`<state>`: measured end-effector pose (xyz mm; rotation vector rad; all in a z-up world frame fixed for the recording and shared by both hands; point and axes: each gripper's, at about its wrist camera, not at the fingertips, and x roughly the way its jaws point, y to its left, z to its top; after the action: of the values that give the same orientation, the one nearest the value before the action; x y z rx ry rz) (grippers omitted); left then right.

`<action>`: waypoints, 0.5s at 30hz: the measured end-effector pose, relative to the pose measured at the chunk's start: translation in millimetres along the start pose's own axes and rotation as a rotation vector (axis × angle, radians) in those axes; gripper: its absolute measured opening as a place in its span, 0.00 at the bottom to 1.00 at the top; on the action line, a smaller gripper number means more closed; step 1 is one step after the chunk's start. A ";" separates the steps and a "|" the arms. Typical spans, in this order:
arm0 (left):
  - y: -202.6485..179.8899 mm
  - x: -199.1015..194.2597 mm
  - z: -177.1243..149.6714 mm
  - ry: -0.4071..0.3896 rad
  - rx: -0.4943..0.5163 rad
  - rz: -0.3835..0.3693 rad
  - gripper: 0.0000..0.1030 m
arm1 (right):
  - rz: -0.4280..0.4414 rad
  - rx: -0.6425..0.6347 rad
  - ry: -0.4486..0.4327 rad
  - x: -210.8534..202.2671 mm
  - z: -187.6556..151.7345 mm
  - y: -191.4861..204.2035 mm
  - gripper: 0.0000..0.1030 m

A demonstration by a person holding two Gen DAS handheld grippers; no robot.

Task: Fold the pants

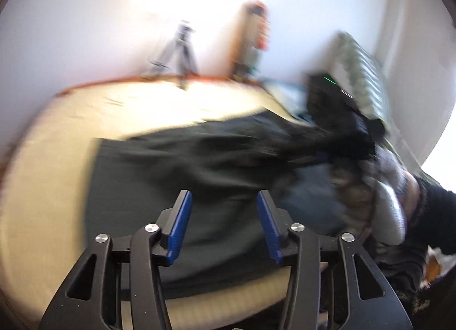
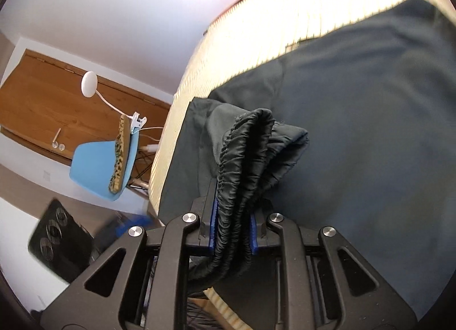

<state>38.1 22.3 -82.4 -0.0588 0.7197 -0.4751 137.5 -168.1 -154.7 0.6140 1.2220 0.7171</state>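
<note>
While the right gripper (image 2: 232,226) clamps the gathered waistband (image 2: 242,159) of the dark pants (image 2: 356,130), the left gripper (image 1: 223,221) hovers wide apart, empty, above them. Pants lie spread across the cream mattress (image 2: 256,30), reaching its near edge.

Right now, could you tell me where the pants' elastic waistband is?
In the right wrist view, the waistband is bunched between the right hand-held gripper fingers, above the spread pants.

blue chair (image 2: 98,163), white lamp (image 2: 89,88), tripod (image 1: 179,50), wooden door (image 2: 42,107)
</note>
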 end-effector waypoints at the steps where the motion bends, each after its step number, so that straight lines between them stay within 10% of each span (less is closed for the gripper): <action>1: 12.9 -4.7 1.7 -0.007 -0.013 0.042 0.46 | -0.005 -0.004 -0.003 -6.0 -0.7 -0.2 0.18; 6: 64.2 -13.4 12.0 -0.014 -0.087 0.170 0.46 | -0.054 -0.032 -0.026 -37.8 -4.5 -0.5 0.18; 15: 37.5 30.0 20.5 0.035 0.030 0.097 0.46 | -0.231 -0.014 -0.048 -107.4 -9.2 -23.3 0.18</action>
<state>85.8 40.5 -93.4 0.0132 0.7464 -0.3946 113.0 -265.3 -108.9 0.4662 1.2191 0.5136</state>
